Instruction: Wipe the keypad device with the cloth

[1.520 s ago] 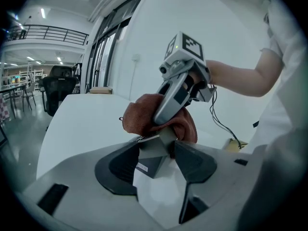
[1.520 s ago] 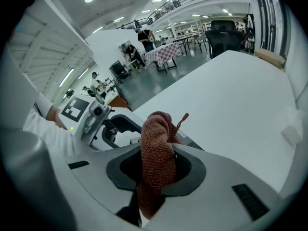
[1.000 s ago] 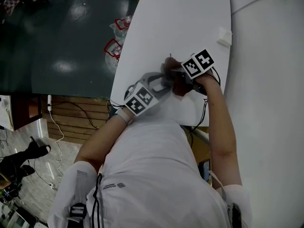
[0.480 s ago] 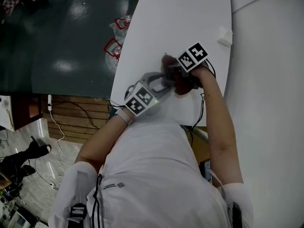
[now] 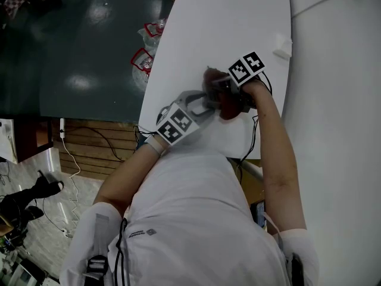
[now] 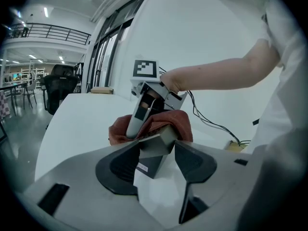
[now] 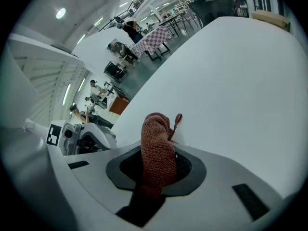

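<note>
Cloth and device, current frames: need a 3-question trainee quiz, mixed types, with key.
1. True or false: the right hand-held gripper is shut on the cloth.
2. What is between the left hand-held gripper's jaws? A) the device B) the cloth C) nothing
3. Fill in: the table is ___ in colour.

Key: 1 true; 2 A; 3 white.

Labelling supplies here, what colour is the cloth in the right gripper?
Reddish brown; the cloth shows best in the right gripper view.
</note>
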A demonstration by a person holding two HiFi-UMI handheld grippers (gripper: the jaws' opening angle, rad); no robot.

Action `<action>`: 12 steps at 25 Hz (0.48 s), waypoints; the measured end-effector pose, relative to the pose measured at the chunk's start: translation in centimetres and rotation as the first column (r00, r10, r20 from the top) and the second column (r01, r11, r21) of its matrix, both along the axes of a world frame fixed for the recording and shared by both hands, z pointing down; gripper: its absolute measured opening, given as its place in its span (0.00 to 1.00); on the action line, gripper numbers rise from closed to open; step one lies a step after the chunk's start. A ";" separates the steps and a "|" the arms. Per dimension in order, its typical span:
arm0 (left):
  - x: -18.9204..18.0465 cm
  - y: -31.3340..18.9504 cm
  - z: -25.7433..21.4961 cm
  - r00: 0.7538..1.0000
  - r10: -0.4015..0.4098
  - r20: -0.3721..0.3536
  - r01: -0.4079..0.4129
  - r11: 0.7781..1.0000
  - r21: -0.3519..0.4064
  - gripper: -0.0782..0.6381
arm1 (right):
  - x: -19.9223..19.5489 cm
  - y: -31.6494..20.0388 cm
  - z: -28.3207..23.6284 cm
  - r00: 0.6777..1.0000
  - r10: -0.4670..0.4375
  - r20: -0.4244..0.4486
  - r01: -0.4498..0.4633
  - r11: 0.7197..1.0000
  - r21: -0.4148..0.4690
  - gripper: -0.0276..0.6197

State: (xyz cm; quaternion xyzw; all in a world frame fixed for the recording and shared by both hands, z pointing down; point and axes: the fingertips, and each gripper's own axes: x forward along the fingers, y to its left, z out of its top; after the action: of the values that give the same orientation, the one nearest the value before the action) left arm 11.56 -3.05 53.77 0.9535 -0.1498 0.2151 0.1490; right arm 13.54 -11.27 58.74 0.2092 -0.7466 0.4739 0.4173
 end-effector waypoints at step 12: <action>0.0 0.0 -0.1 1.000 0.004 0.001 -0.004 1.000 -0.002 0.44 | 0.3 -1.9 1.3 0.997 0.068 -0.034 -0.068 0.998 0.008 0.17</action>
State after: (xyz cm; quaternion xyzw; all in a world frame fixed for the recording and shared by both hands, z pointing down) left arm 11.58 -3.08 53.71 0.9535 -0.1476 0.2162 0.1497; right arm 13.88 -13.14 60.01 0.2441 -0.7333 0.4817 0.4131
